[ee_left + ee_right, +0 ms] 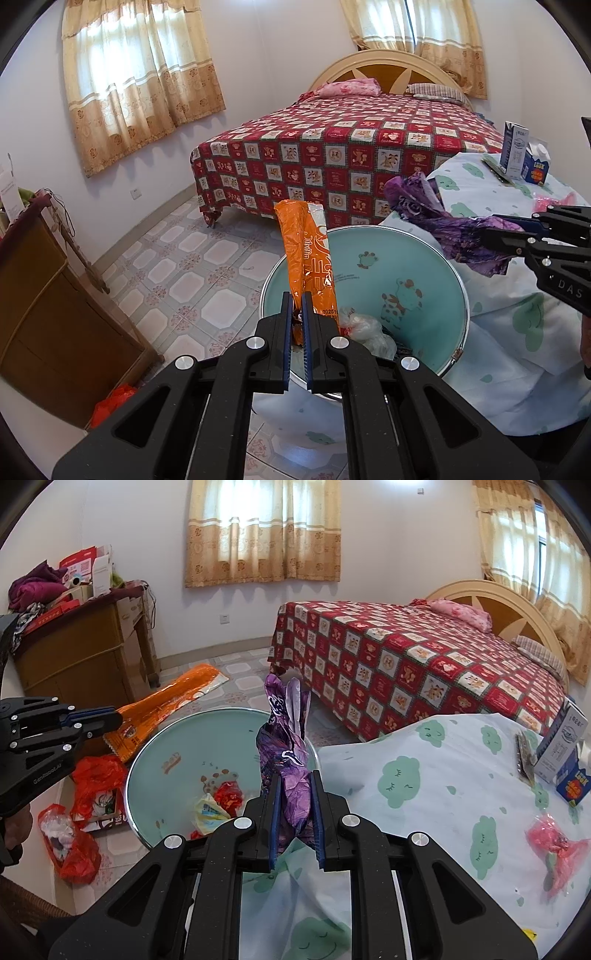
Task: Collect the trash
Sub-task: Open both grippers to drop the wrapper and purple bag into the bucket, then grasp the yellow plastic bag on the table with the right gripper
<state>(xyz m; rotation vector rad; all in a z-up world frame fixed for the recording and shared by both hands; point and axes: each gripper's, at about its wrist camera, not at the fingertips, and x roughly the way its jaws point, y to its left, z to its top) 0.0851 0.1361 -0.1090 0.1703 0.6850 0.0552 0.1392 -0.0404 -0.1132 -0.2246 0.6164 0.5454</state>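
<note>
Trash partly collected: scraps already in the basin (155,746). Orange wrapper (310,258) pinched in left gripper (298,325), purple wrapper (286,753) in right gripper (295,812), both over the basin. Cartons (561,753) and pink wrapper (554,842) left near the table's far edge.

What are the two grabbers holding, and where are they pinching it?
The left gripper pinches the orange wrapper at its bottom end. The right gripper pinches the purple wrapper near its lower end. Both hang over the teal basin.
</note>
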